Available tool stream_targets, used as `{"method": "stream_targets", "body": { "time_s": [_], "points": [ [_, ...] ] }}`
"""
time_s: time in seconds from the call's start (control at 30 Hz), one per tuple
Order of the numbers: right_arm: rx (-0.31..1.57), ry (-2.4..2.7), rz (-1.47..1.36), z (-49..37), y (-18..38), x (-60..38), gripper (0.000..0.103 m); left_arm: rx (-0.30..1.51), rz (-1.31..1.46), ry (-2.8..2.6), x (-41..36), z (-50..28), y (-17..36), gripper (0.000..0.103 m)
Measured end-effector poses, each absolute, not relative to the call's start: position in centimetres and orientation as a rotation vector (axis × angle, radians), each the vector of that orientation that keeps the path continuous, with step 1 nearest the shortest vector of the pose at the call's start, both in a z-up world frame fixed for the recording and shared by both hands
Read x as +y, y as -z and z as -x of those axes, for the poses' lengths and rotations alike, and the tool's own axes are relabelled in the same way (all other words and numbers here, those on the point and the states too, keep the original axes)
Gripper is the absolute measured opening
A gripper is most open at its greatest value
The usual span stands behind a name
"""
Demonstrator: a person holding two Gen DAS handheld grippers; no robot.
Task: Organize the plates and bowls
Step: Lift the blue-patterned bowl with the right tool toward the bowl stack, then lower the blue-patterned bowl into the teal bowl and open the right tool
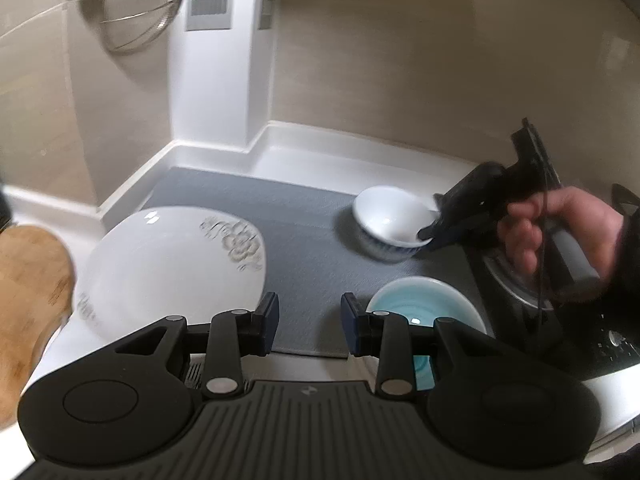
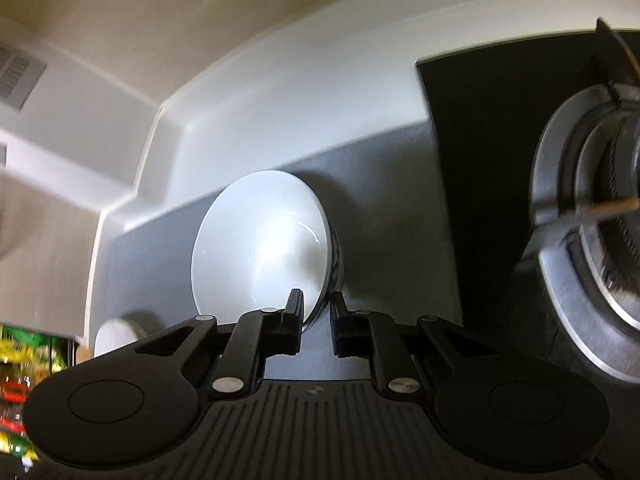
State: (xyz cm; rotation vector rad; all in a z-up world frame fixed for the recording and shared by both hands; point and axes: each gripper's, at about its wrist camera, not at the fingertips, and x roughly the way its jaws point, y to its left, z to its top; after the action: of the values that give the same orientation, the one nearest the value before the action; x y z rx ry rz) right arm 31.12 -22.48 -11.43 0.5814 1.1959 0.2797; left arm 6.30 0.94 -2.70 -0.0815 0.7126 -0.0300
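A small white bowl [image 1: 390, 216] with a blue pattern outside sits on the grey mat [image 1: 300, 220] at the back right. My right gripper [image 1: 430, 232], held by a hand [image 1: 560, 232], is shut on its near rim, one finger inside and one outside. In the right wrist view the bowl [image 2: 260, 240] fills the middle, its rim pinched in the right gripper [image 2: 316, 312]. My left gripper [image 1: 310, 320] hovers open over the mat with nothing in it. A large white plate [image 1: 168, 264] with grey flowers lies to its left, a teal bowl [image 1: 416, 308] to its right.
A black stove top [image 2: 480, 120] with a metal burner [image 2: 592, 220] borders the mat [image 2: 384, 208] on the right. A wooden board [image 1: 28, 280] stands at the far left and a wire strainer [image 1: 132, 4] hangs on the tiled wall. White counter edging runs behind the mat.
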Motion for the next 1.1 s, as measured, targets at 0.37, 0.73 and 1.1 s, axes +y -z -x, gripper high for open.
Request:
{"method": "stream_targets", "body": {
  "time_s": [0.37,0.73,1.1],
  "points": [
    [1.231,-0.350,-0.416,-28.4,9.8,-19.1,0.019,0.771,0.093,0.184,2.7,-13.2,4.4,0.011],
    [1.098,-0.223,-0.282,-26.7,8.3,-17.1,0.019,0.833,0.154,0.344,3.6,-24.2,7.0,0.011],
    [1.060,-0.145,-0.276,-26.3,8.6,-16.2,0.013,0.923,0.133,0.455,2.7,-28.6,10.7,0.009]
  ]
}}
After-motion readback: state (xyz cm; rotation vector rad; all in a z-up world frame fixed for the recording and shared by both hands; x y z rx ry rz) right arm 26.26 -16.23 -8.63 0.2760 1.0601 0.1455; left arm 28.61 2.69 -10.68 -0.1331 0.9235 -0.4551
